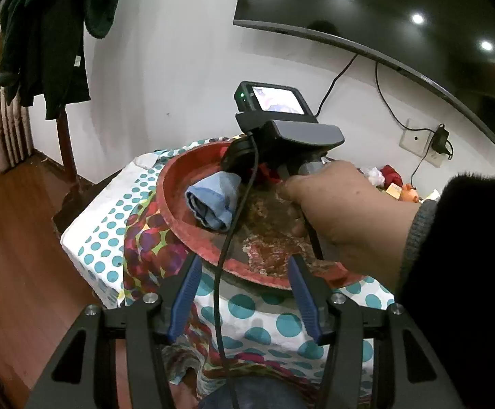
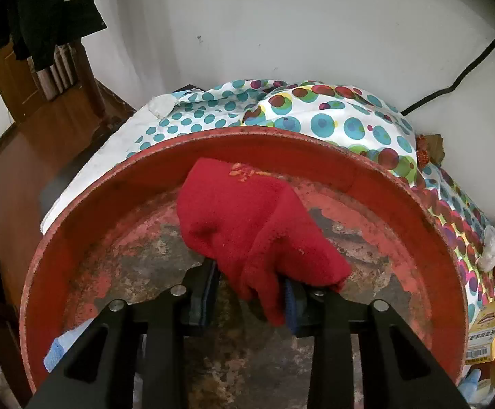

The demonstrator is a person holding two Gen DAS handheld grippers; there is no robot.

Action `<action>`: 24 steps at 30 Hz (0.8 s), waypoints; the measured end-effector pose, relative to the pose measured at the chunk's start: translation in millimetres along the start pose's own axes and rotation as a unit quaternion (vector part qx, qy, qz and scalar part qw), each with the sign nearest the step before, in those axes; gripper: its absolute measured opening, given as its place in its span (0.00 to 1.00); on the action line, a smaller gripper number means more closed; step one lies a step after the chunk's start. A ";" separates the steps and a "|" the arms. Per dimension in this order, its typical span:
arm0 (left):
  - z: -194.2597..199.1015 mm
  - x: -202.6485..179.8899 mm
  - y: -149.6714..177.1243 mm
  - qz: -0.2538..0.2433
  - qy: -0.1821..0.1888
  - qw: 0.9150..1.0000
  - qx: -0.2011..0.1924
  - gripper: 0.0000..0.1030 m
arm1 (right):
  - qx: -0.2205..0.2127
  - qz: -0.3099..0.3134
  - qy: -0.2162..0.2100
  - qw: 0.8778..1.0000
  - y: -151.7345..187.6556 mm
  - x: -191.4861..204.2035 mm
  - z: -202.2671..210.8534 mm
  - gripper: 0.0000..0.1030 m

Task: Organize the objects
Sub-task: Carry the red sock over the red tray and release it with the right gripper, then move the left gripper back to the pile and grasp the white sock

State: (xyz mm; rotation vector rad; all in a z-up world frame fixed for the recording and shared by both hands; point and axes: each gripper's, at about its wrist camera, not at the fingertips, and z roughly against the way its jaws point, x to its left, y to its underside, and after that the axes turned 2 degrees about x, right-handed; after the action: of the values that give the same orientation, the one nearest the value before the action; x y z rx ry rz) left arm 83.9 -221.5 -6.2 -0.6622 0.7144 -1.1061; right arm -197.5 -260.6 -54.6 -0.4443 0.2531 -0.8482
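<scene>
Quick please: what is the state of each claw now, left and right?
Left claw: open, empty.
Right claw: open, red sock lying loose between its fingers.

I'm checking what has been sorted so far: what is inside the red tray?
A red sock and a rolled blue sock lie in the red tray. The right gripper and hand hide part of its worn floor.

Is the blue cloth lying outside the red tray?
No, the blue cloth lies inside the red tray, against its rim.
</scene>
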 end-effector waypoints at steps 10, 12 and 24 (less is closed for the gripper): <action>23.6 -5.6 -3.4 0.008 0.046 0.997 -0.056 0.53 | -0.049 -0.023 0.017 0.998 26.9 -26.1 61.9 1.00; 29.6 -10.7 -3.5 -0.002 0.052 0.996 -0.072 0.56 | -0.080 -0.049 0.012 0.996 45.9 -45.3 86.2 1.00; 17.3 -52.5 12.0 -0.069 0.093 0.993 -0.034 0.64 | -0.175 -0.221 0.150 0.948 240.3 -215.0 189.1 1.00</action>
State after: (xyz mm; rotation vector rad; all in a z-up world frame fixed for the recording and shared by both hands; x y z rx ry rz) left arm 89.5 -166.2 4.3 -0.6798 0.8785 -1.2876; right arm -102.0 95.7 6.5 -0.7206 0.6060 -1.3222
